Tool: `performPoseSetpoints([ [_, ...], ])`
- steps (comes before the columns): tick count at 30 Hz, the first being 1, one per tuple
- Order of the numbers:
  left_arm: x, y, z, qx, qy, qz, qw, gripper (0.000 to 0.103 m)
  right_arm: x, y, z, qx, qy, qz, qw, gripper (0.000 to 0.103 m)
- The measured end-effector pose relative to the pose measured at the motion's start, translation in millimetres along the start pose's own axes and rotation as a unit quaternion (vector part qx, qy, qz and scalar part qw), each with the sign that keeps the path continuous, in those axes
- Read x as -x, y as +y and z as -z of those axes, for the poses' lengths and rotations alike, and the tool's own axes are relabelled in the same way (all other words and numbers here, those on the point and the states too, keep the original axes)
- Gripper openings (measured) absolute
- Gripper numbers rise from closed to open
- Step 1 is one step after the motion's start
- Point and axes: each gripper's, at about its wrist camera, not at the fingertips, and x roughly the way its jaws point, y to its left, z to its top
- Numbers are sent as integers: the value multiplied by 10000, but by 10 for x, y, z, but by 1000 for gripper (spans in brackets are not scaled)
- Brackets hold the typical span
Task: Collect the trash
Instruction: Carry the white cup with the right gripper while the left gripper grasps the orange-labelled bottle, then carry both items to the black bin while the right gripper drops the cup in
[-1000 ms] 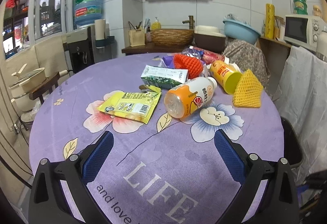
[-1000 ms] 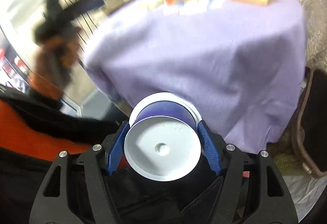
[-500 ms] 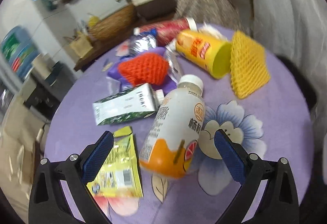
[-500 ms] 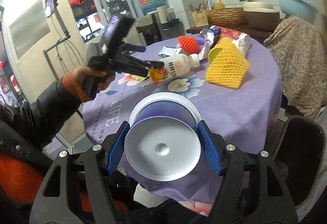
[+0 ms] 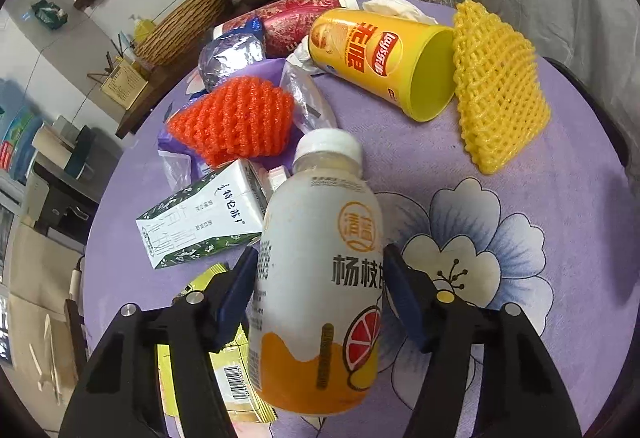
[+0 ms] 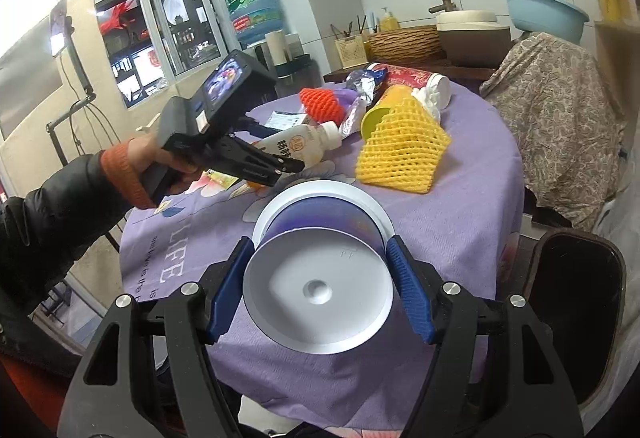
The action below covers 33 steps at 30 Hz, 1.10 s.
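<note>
I am holding my left gripper [image 5: 320, 290] at twelve o'clock, jaws clamping; my right gripper [image 6: 318, 278] is gripping too.

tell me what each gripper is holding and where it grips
The right gripper holds a white cup by its sides near the base. The left gripper clasps the drink bottle mid-body.

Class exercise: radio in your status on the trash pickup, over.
Left gripper shut on juice bottle, bottle on table. Right gripper shut on white cup. Milk carton beside bottle.
</note>
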Motion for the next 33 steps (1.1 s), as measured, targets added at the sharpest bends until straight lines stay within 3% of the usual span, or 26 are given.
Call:
performPoseSetpoints([
  [8, 240, 5, 136, 461, -518, 53, 9976, 62, 21, -95, 28, -136, -141, 81, 9998, 68],
  [12, 410, 8, 249, 881, -820, 236, 9925, 61, 47, -213, 64, -324, -227, 125, 9991, 68],
  [21, 732, -65, 319, 1389, -1434, 230, 9796, 61, 183, -306, 71, -380, -520, 206, 9977, 68],
  [27, 948, -424, 83, 1204, -1930, 648, 9716, 61, 432, -579, 41, -540, -863, 936, 9904, 68],
  [33, 979, -1036, -356, 770, -2245, 1365, 9618, 61, 578, -1411, 170, -1240, -610, 2255, 9644, 68],
])
